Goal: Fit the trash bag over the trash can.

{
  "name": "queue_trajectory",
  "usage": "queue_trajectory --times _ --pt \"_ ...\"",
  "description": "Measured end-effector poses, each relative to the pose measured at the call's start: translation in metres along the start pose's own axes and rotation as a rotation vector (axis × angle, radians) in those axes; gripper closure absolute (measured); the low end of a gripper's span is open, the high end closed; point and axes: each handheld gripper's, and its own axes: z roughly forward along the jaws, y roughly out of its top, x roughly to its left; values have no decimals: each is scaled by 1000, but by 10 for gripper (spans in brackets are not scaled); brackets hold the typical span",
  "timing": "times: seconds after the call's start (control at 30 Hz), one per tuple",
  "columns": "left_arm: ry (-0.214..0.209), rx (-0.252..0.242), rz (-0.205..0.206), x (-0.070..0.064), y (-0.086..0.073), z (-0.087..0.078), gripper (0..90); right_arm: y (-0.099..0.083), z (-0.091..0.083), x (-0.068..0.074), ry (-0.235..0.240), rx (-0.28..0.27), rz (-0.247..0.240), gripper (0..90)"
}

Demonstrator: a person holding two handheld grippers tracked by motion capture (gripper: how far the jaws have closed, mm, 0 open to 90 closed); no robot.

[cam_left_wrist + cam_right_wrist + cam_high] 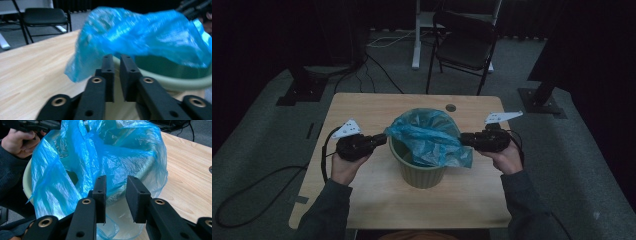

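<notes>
Wooden surface (377, 200), rounded corners, dim room. Bare wood runs outward from the left hand-held gripper (379, 140) to the near-left edge; behind it, a cable (325, 160) loops off that edge to the carpet.

Left hand-held gripper: held low by the person's left hand (343, 167), pointing inward at the bin. In the left gripper view its jaws stand a narrow slit apart, tips at the hanging hem of the blue plastic bag (150, 35); whether film is caught in the slit I cannot tell.

Just ahead of both gripper tips, between them: a pale green ribbed bin (422, 172), upright at mid-surface. The blue bag is draped in and over its mouth, bunched toward the left gripper and spilling down the rim toward the right one. The bin's rim (175, 81) shows just past the left tips.

Right hand-held gripper (464, 138): held by the right hand (507, 160), pointing inward at the bag's drooping corner. In the right gripper view the jaws are spread moderately, with crinkled bag (105, 152) showing through the gap; contact unclear.

Outward of the right gripper, bare wood to the right edge. Past the bin, a small round hole (451, 107) near the far edge; beyond that, a folding chair (464, 42) on the floor.
</notes>
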Motion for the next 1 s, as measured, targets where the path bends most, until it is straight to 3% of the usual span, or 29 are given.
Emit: queue_trajectory --times 0.07,0.1,0.13,0.17,0.27,0.33,0.4,0.5,0.63,0.77,0.9,1.0 --pt "1 -6 -2 1 2 0 727 0 0 0 1 0 0 700" --pt "-25 -27 0 2 4 1 727 0 0 0 1 0 -1 700" --pt "-49 -25 -2 3 6 3 604 0 1 0 5 0 0 700" --pt "-56 -26 0 4 7 4 579 0 1 0 6 0 1 700" --pt "-57 -30 -9 7 12 9 486 0 1 0 7 0 0 700" --pt "-34 -24 -20 10 14 14 450 0 1 0 6 0 0 700" --pt "-47 -14 -43 14 13 19 436 -1 1 0 8 -2 1 700" --pt "-47 17 -66 15 11 23 497 -2 1 0 12 -3 3 674" --pt "-81 16 -91 14 6 21 622 -3 0 0 33 -1 12 661" --pt "-76 18 -81 8 6 15 708 -5 -1 1 49 -3 17 661" --pt "-97 7 -78 5 3 6 856 -8 -2 3 67 -6 19 665" --pt "-93 22 -72 3 -1 5 886 -10 -4 4 71 -5 17 693"
